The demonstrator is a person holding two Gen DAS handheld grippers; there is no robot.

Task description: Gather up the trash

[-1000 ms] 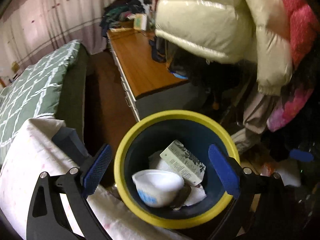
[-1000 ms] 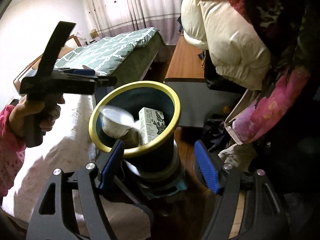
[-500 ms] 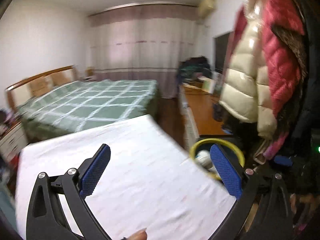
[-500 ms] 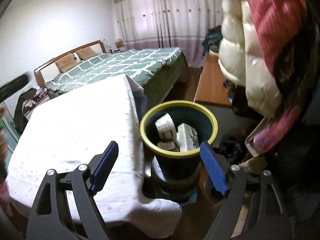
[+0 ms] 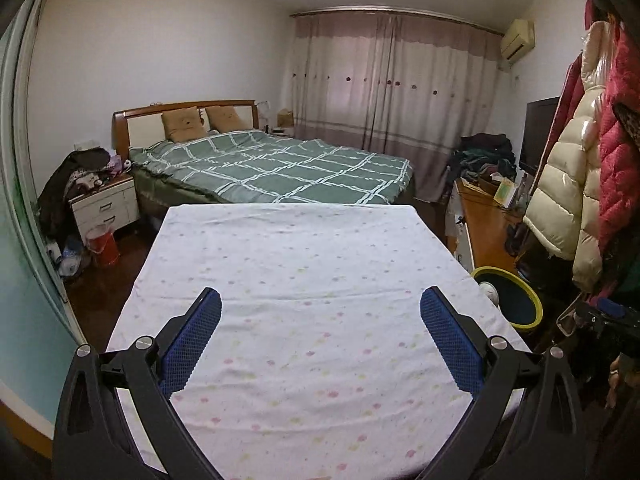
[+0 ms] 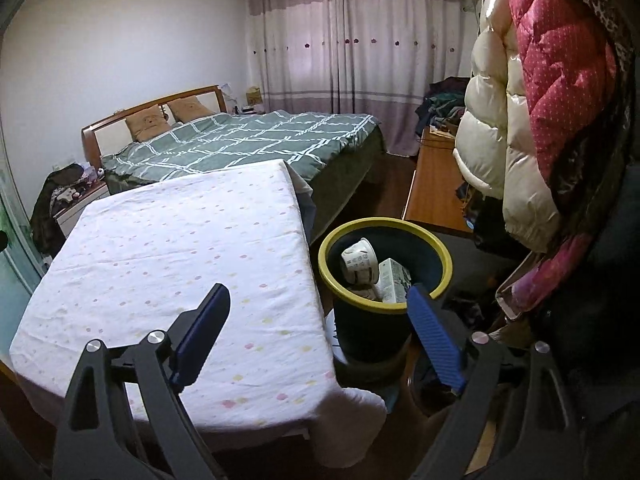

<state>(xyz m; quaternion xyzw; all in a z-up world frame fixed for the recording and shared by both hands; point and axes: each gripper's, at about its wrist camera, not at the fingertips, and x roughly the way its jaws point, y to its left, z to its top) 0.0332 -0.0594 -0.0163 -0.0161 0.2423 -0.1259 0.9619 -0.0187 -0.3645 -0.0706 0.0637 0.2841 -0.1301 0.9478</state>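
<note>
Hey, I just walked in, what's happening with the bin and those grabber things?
A person is collecting trash with two hand-held grippers. The yellow-rimmed bin beside the cloth-covered table holds a paper cup and a small carton. The left hand-held gripper is open over the table with nothing between its fingers. The right hand-held gripper is opening, also empty.

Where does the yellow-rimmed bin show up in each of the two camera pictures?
Left wrist view: the bin sits at the right edge, just past the table's right corner, partly cut off by it.
Right wrist view: the bin stands right of centre, beside the table, with a cup and a carton inside.
Shared landmark: the white dotted tablecloth, with the bin on its right in both.
</note>
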